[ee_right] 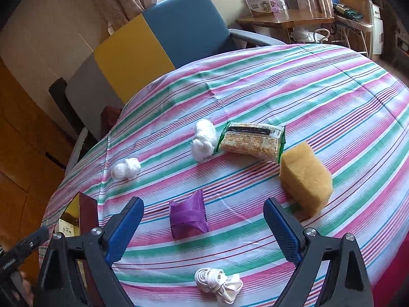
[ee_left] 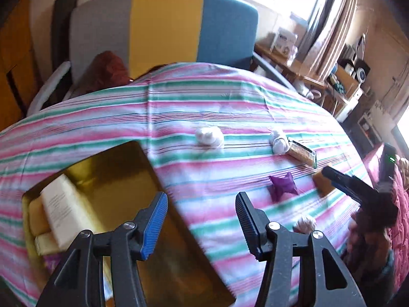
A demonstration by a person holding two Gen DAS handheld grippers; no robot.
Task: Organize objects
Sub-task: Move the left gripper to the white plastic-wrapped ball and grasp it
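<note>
My left gripper [ee_left: 202, 202] is open and empty, over the right edge of a gold box [ee_left: 122, 179] that holds a cream packet [ee_left: 66, 212]. My right gripper [ee_right: 203, 208] is open and empty, just above a purple sachet [ee_right: 188, 216], which also shows in the left wrist view [ee_left: 282, 185]. On the striped tablecloth [ee_right: 319, 97] lie a yellow sponge [ee_right: 305, 176], a cracker packet [ee_right: 251, 142], two white wads [ee_right: 203, 140] [ee_right: 126, 168] and a white cord bundle [ee_right: 218, 282]. The right gripper shows in the left wrist view [ee_left: 329, 174] beside the sponge [ee_left: 320, 181].
The gold box shows at the left table edge in the right wrist view [ee_right: 76, 217]. A grey, yellow and blue chair [ee_left: 163, 30] stands behind the table. A wooden side table [ee_right: 283, 20] with boxes stands at the back right.
</note>
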